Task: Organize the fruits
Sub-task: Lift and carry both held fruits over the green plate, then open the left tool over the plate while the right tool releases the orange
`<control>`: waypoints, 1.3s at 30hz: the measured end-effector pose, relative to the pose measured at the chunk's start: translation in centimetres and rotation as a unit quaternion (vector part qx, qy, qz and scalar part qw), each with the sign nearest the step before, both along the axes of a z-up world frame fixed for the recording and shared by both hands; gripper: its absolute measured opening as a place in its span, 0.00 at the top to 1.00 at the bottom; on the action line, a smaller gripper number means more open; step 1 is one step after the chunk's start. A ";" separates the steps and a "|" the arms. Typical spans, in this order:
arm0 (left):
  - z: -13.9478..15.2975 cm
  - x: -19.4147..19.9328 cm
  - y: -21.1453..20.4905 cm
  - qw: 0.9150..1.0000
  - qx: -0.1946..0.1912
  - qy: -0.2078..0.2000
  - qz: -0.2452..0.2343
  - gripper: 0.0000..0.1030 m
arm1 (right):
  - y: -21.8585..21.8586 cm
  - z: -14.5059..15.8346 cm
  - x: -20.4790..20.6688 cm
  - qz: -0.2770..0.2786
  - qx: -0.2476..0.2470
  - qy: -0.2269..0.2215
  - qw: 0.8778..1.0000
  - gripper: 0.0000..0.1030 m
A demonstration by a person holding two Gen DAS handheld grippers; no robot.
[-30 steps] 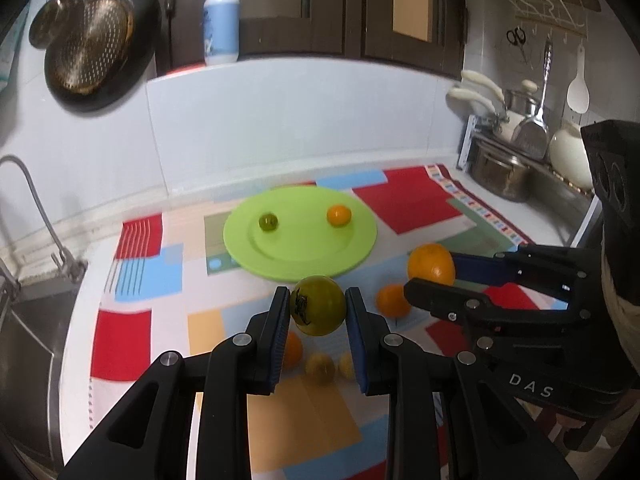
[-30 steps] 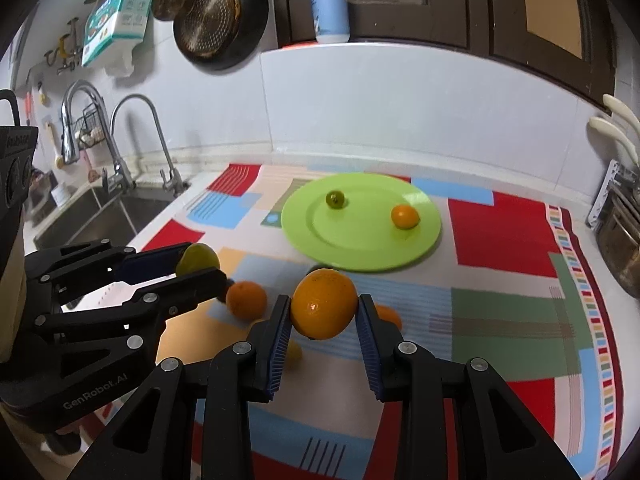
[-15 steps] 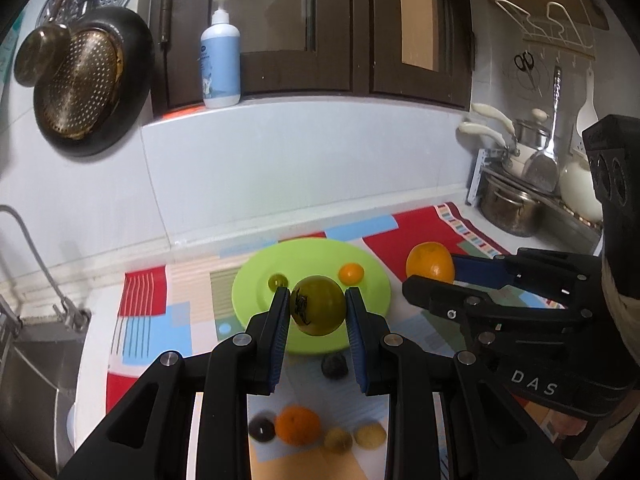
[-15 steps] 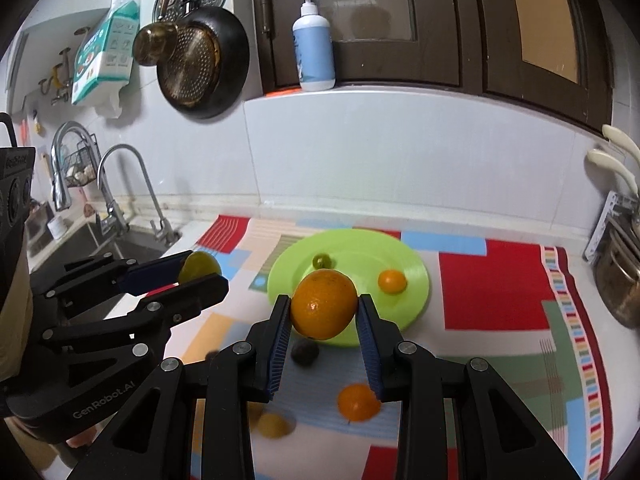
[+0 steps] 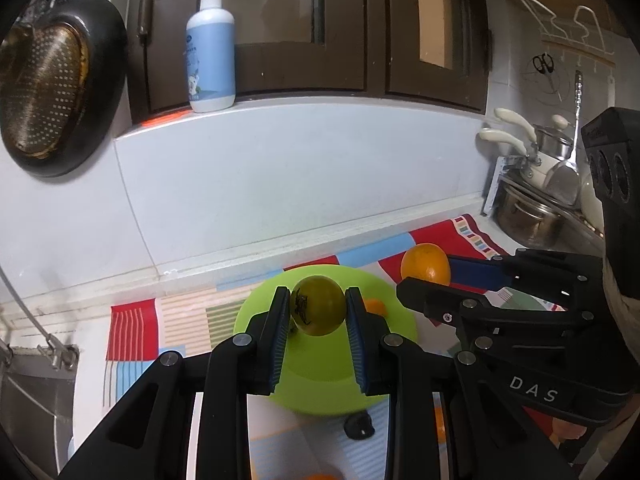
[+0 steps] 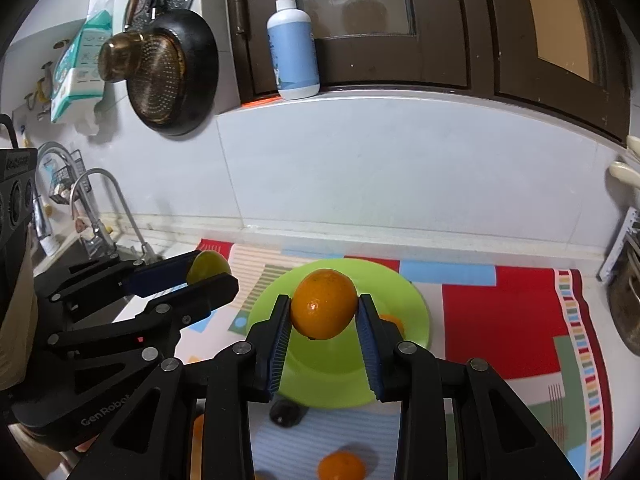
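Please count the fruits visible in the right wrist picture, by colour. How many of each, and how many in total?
Orange: 4 (big orange in right gripper; small orange on plate; front orange and half-hidden orange on mat)
Green: 1 (green fruit in left gripper)
Dark: 1 (dark fruit)
Total: 6; the grippers may hide more.

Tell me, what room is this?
It looks like a home kitchen: a frying pan hangs on the wall, a tap curves over a sink at one end of the counter, and metal pots sit at the other.
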State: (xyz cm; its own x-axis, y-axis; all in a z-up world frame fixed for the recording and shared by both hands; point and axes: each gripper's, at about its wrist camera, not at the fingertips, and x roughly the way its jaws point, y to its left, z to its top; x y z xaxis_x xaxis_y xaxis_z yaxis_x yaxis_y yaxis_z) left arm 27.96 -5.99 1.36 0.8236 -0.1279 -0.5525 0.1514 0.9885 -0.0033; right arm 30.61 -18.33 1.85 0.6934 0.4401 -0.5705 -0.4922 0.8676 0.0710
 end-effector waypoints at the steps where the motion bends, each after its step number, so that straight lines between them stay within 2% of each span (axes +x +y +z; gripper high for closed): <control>1: -0.1 0.4 0.0 1.000 0.001 0.001 0.000 0.73 | 0.1 -0.1 0.4 -0.001 -0.001 0.001 1.000 0.67; 7: -1.4 3.7 0.5 1.000 -0.002 0.022 -0.004 0.73 | 0.6 -1.2 3.3 -0.004 -0.013 0.011 1.000 0.67; 13: -3.4 7.4 1.2 0.999 -0.005 0.053 -0.010 0.73 | 1.0 -3.2 6.8 -0.008 -0.025 0.040 0.999 0.67; 19: -5.9 10.7 1.8 0.995 -0.017 0.095 -0.016 0.73 | 1.4 -5.4 9.9 -0.016 -0.039 0.069 0.997 0.67; 25: -8.3 12.9 1.5 0.991 -0.009 0.129 -0.025 0.73 | 2.1 -7.7 12.1 -0.014 -0.057 0.095 0.994 0.67; 31: -9.0 13.4 1.4 0.990 -0.003 0.135 -0.026 0.73 | 2.2 -9.3 13.0 -0.018 -0.062 0.112 0.992 0.67; 33: -9.0 13.4 1.4 0.990 -0.001 0.135 -0.027 0.71 | 2.2 -9.4 13.0 -0.019 -0.061 0.112 0.992 0.67; 35: -8.8 13.2 1.6 0.991 0.003 0.130 -0.020 0.65 | 2.2 -9.3 12.9 -0.022 -0.061 0.110 0.992 0.66; 39: -7.9 12.4 1.8 0.993 0.008 0.119 -0.012 0.63 | 1.9 -9.0 12.6 -0.024 -0.058 0.109 0.992 0.62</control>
